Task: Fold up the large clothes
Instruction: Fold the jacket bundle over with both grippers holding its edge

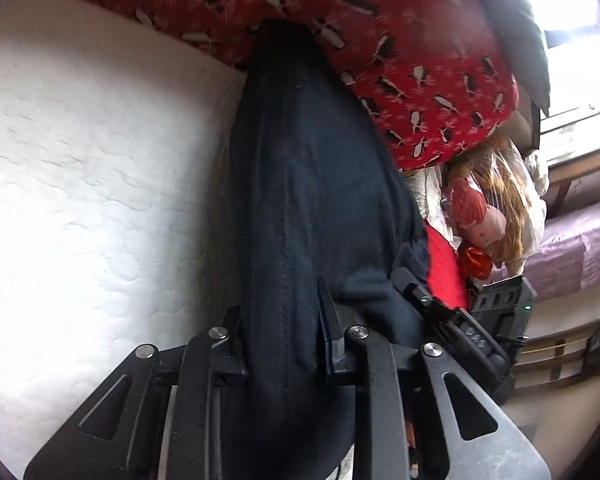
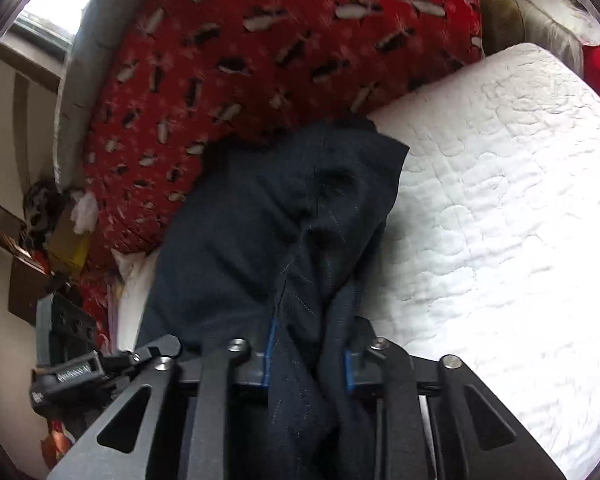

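Note:
A dark navy garment, trousers by the look of the seams, stretches from my grippers across the white quilted mattress toward the red patterned bedding. My left gripper is shut on the near end of the garment, with thick cloth bunched between its fingers. My right gripper is shut on a bunched fold of the same garment, which lies over the white mattress. The right gripper's body shows at the right of the left wrist view. The left gripper's body shows at the left of the right wrist view.
A red quilt with a black and white pattern is heaped at the far end of the mattress; it also shows in the right wrist view. A doll in plastic wrap and a purple-covered piece of furniture stand beside the bed. A window is behind.

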`<state>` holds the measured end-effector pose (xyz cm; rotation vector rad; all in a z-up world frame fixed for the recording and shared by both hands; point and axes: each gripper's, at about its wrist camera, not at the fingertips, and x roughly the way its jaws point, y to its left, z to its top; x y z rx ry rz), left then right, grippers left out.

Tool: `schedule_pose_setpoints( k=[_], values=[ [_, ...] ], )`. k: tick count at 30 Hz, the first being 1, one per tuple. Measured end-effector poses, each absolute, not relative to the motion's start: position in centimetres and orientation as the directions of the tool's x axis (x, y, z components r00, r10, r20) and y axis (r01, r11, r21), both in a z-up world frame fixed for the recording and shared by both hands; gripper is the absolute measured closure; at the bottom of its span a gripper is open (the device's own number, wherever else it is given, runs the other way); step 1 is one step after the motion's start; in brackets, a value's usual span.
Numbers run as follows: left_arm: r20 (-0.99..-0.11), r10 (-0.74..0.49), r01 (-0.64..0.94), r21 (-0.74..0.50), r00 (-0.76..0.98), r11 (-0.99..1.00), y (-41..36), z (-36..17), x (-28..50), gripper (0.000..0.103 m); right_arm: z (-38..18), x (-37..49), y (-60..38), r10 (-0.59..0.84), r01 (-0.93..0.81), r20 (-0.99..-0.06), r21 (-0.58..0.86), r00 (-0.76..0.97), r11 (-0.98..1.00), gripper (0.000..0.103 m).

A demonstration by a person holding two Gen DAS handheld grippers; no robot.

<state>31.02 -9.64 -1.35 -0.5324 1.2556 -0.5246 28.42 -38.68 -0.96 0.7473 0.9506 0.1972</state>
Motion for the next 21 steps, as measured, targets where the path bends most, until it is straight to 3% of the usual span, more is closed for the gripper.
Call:
schedule_pose_setpoints(
  k=[4, 9, 12, 14, 16, 18, 21],
  values=[
    [-0.739, -0.623, 0.085, -0.625, 0.257, 0.776, -7.2, 0.4, 28.9, 0.083, 0.9, 27.1, -36.9, 0.474, 0.132, -0.654, 0.657, 0.590, 0.743, 0.082],
    [-0.738, -0.608, 0.080, -0.615, 0.294, 0.785, -1.5, 2.4, 24.5, 0.083, 1.8, 23.9, -33.0, 0.578, 0.070, -0.574, 0.742, 0.580, 0.667, 0.082],
    [-0.746, -0.600, 0.043, -0.616, 0.290, 0.786, 2.0, 1.5, 21.8, 0.080, 1.2, 21.0, -30.3, 0.655, 0.025, -0.500, 0.805, 0.566, 0.593, 0.082],
    [-0.782, -0.563, -0.004, -0.585, 0.267, 0.811, 3.3, -0.5, 20.8, 0.075, -0.4, 19.2, -29.1, 0.668, 0.038, -0.499, 0.816, 0.552, 0.577, 0.080],
    [-0.830, -0.508, -0.068, -0.534, 0.229, 0.843, 4.7, -3.0, 20.3, 0.069, -2.5, 18.2, -27.8, 0.634, 0.102, -0.564, 0.784, 0.529, 0.612, 0.068],
    [-0.805, -0.549, -0.093, -0.579, 0.226, 0.810, 6.2, -3.2, 19.5, 0.067, -4.1, 17.8, -27.7, 0.591, 0.174, -0.634, 0.741, 0.499, 0.649, 0.057],
    [-0.784, -0.544, -0.039, -0.580, 0.301, 0.814, 7.3, -0.4, 18.3, 0.067, -2.9, 16.6, -29.7, 0.561, 0.224, -0.626, 0.750, 0.541, 0.622, 0.054]
  ],
)
